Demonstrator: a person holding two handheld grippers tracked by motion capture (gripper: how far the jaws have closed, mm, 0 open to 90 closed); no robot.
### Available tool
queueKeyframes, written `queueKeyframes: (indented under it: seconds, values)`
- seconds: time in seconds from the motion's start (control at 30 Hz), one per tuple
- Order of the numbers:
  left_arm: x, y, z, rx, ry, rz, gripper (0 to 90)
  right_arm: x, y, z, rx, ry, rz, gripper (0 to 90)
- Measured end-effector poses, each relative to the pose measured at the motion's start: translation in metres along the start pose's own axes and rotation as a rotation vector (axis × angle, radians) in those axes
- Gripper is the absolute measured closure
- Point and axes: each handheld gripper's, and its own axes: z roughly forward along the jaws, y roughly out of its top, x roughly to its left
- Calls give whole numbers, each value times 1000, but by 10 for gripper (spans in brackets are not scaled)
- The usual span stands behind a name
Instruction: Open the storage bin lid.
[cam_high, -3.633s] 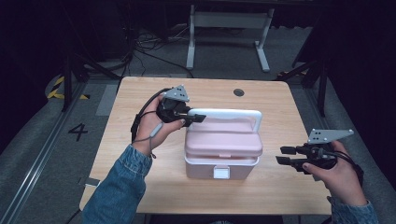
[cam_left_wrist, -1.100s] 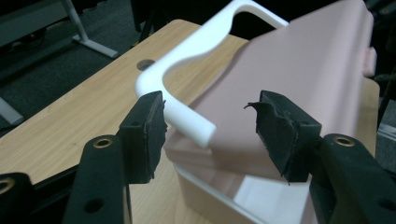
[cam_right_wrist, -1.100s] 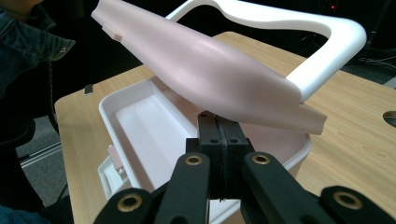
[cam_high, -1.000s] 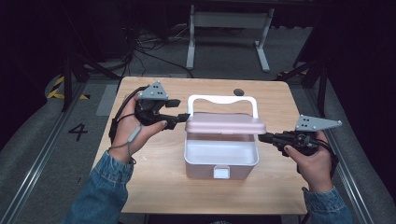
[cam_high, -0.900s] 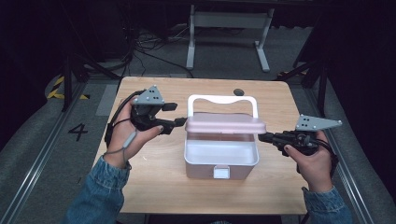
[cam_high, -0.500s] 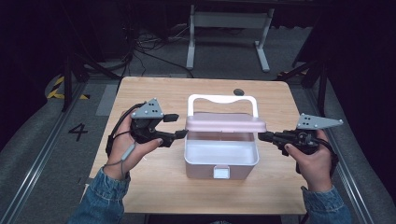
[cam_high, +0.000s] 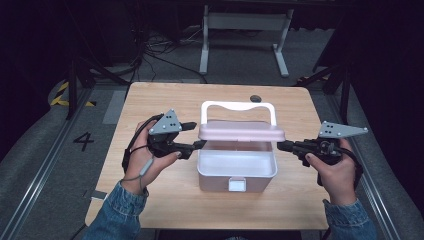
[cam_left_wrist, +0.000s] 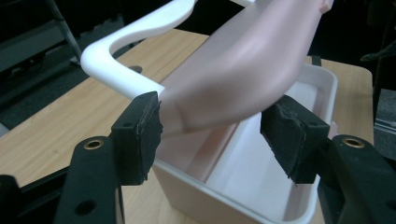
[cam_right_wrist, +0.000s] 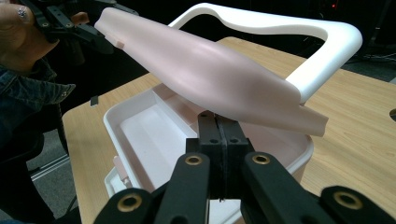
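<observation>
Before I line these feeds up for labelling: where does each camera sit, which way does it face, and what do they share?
High view: above the person's side, looking forward and down on the table; both forearms, left gripper and right gripper flank the box.
Left gripper view: rides the left gripper, looking along its open jaws at the lid and handle.
Right gripper view: rides the right gripper, jaws shut, facing the lid; left hand beyond.
Shared: the raised lid over the open box.

Bright tabletop, dark surroundings, soft focus
</observation>
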Motion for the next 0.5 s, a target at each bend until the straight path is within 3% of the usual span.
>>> queueKeyframes:
  seconds: [0.17,0.37,0.5]
  values:
    - [1,5,4,-14,28,24,390,-1,0,-2,-8,-1,6,900]
    - [1,9,7,-23,30,59,406,-3,0,-4,-21,-10,13,900]
    - [2,12,10,-13,29,52,442,-3,0,-6,-23,-12,14,900]
